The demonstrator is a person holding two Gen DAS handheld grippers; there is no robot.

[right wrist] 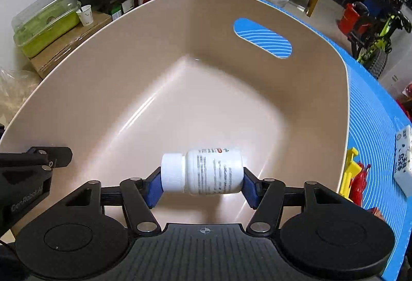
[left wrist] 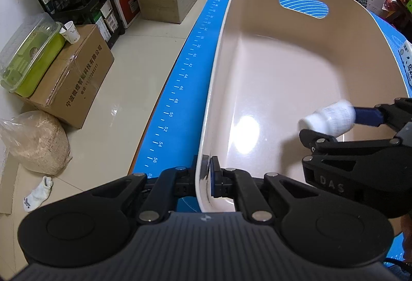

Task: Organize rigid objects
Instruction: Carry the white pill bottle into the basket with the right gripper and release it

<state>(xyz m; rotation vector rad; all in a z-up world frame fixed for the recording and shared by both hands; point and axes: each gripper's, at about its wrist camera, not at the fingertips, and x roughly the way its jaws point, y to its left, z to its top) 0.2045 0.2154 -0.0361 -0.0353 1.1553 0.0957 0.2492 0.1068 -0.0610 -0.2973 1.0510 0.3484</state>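
A beige plastic basin (left wrist: 229, 31) (right wrist: 144, 31) with a handle slot stands on the blue mat (left wrist: 180, 80); I see nothing lying inside it. My left gripper (left wrist: 207, 175) is shut on the basin's near rim, one finger inside and one outside. My right gripper (right wrist: 202, 179) is shut on a white pill bottle (right wrist: 206, 171), held sideways with its cap to the left, over the basin's inside. The bottle (left wrist: 329, 117) and the right gripper also show in the left wrist view at the right.
On the mat right of the basin lie a yellow and red toy (right wrist: 354, 178) and a white carton (right wrist: 405, 159). Cardboard boxes (left wrist: 74, 74), a green container (left wrist: 31, 56), a black shelf and a bicycle (right wrist: 378, 31) stand on the floor around.
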